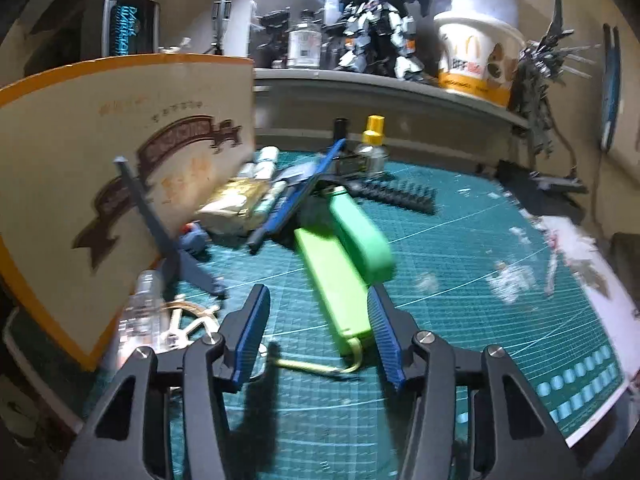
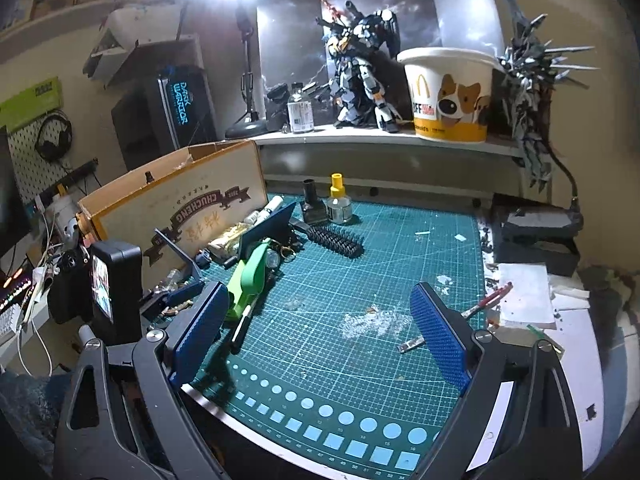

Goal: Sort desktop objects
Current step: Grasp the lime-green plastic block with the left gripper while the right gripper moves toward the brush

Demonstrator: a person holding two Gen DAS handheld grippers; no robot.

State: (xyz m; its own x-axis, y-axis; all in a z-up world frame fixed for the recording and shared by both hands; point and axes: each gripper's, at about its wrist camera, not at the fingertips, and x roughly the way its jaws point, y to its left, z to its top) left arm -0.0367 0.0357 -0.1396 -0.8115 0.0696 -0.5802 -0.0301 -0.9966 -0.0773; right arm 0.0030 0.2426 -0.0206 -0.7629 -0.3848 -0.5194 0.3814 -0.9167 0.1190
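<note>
A lime-green oblong case (image 1: 326, 276) with a yellow-green loop at its near end lies slantwise on the teal cutting mat (image 1: 480, 248). A darker green case (image 1: 360, 232) rests beside it. My left gripper (image 1: 318, 290) straddles the lime case's near end. The right pad (image 1: 380, 328) is next to the case and the left pad (image 1: 254, 328) stands apart from it, so the jaws are open. In the right wrist view the same green cases (image 2: 250, 276) lie left of my right gripper (image 2: 320, 288), which hangs wide open over bare mat with nothing between its fingers.
A tall cardboard box (image 1: 120, 152) walls the left. Behind the cases lie a blue tool (image 1: 296, 192), a black comb (image 2: 334, 240) and a yellow-capped bottle (image 2: 339, 200). A red pen (image 2: 488, 300) and papers sit at the mat's right edge. A shelf with model figures and a paper bucket (image 2: 448, 96) runs behind.
</note>
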